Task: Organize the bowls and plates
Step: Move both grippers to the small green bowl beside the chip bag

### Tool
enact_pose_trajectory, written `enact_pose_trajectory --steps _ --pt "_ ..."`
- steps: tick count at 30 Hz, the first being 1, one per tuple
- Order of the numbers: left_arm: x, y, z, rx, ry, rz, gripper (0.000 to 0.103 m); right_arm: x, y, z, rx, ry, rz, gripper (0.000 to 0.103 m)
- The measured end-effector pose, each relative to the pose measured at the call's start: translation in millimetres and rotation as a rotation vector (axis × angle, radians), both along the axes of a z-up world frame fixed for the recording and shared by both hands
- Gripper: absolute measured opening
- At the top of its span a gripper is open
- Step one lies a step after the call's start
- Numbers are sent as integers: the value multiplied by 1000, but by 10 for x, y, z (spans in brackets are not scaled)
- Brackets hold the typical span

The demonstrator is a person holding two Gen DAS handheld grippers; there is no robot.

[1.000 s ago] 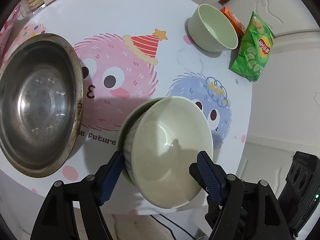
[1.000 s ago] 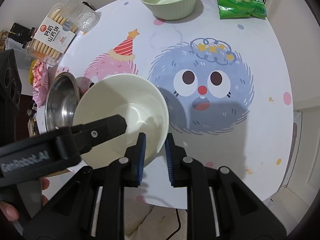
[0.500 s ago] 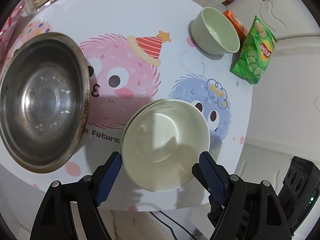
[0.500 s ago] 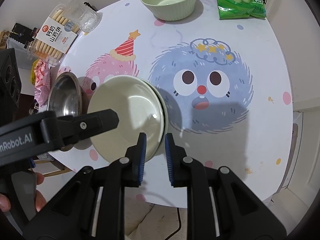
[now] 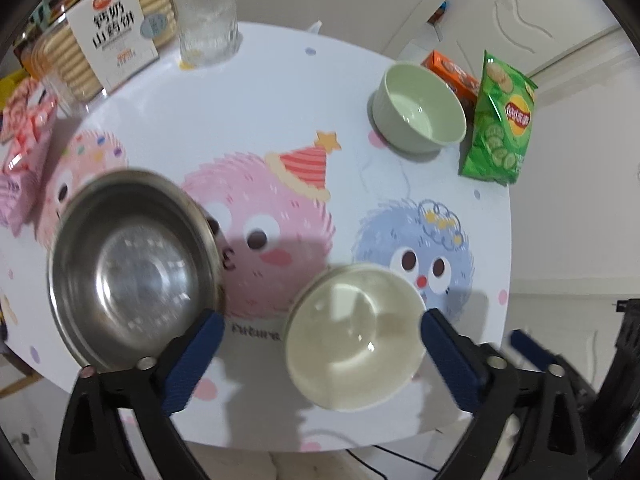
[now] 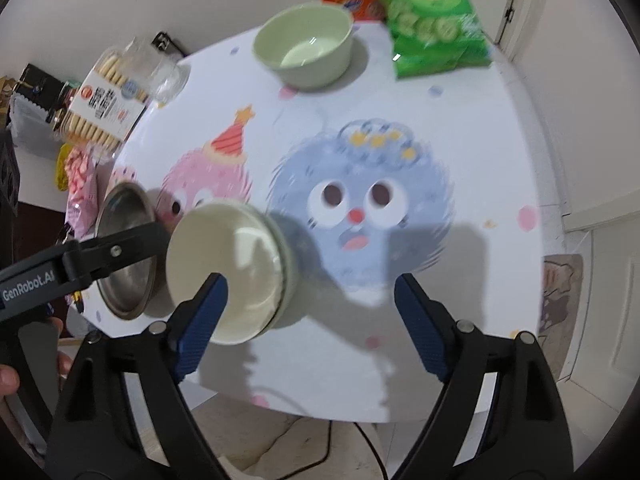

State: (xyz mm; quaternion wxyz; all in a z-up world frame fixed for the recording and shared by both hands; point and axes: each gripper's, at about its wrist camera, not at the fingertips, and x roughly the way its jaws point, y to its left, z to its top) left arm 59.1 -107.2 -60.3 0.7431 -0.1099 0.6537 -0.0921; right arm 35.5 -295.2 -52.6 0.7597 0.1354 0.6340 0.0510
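Note:
A cream bowl point(image 5: 354, 338) sits nested in a pale green dish point(image 6: 290, 276) near the front edge of the round table point(image 5: 280, 100). My left gripper point(image 5: 320, 360) hovers above it, jaws opening wide; the bowl lies between the blue pads point(image 5: 192, 360) and touches neither. My right gripper point(image 6: 310, 324) is also opening; only the stack's right rim shows between its fingers, untouched. A steel bowl point(image 5: 132, 276) stands left of the stack. A second green bowl point(image 5: 420, 114) sits at the far side.
A green chip bag point(image 5: 500, 120) and an orange box point(image 5: 452, 72) lie beside the far bowl. A glass point(image 5: 208, 12), a biscuit pack point(image 5: 116, 28) and pink wrapped snacks point(image 5: 24, 152) crowd the far left. A hand point(image 6: 8, 380) shows at the left edge.
The cream bowl, tilted and gripped at its rim before, now rests level in the green dish. Both grippers have opened wide and lifted away from it.

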Motion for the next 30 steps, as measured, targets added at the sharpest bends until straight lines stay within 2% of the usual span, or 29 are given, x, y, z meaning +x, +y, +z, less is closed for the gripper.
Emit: enact_pose_trajectory --steps 2,3,12,21,26,30 --pt "69 6 33 22 -20 -6 103 73 -99 46 -2 -13 -23 101" --pt "126 11 52 38 -31 -10 103 124 -159 74 2 -21 -38 102" --pt "767 -213 53 135 -91 -67 103 818 -452 96 98 -13 -184 102" --pt "1467 -695 -266 185 -17 -164 103 1596 -388 -268 128 72 -273 102" --pt "1751 -808 -495 182 31 -168 103 1875 -333 -459 156 116 -309 102" --pt "1885 -880 -637 199 39 -183 103 2034 -295 -599 88 150 -342 102"
